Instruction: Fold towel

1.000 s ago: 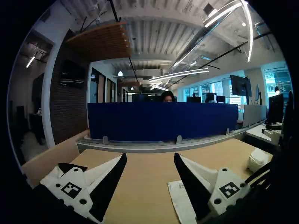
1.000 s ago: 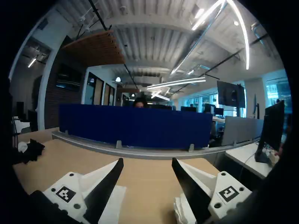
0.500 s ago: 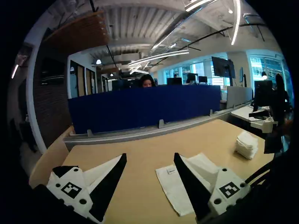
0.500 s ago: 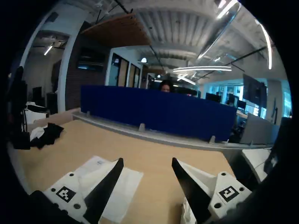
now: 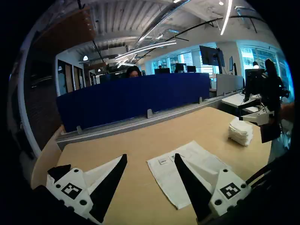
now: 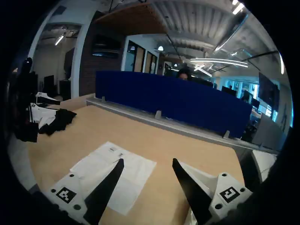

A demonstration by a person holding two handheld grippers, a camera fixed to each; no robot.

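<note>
The task is at its opening step: the approach, with no grasp made and no fold begun. The towel (image 5: 195, 165) lies open and flat on the tabletop (image 5: 150, 137), a single layer with a small tag (image 5: 163, 161) near its far edge.

The left gripper (image 5: 150, 155) has its fingers spread wide with nothing between them but bare wood and the towel's near-left margin. In the left gripper view the towel sits in the lower centre and right of the frame; the finger at lower right overlaps it, while the finger at lower left is over bare tabletop, well apart from the cloth.

The right gripper (image 6: 147, 160) is likewise spread and empty. In the right gripper view the towel (image 6: 112, 168) lies in the lower left; the left-hand finger overlaps it and its right edge reaches into the gap between the fingers.

Whether any finger touches the cloth cannot be told; they appear to be above it.

A stack of folded towels (image 5: 240, 131) rests at the right of the left gripper view.

The next move probably calls for lowering each gripper to a corner of one edge, pinching there, and then carrying that edge across to the opposite one.
</note>
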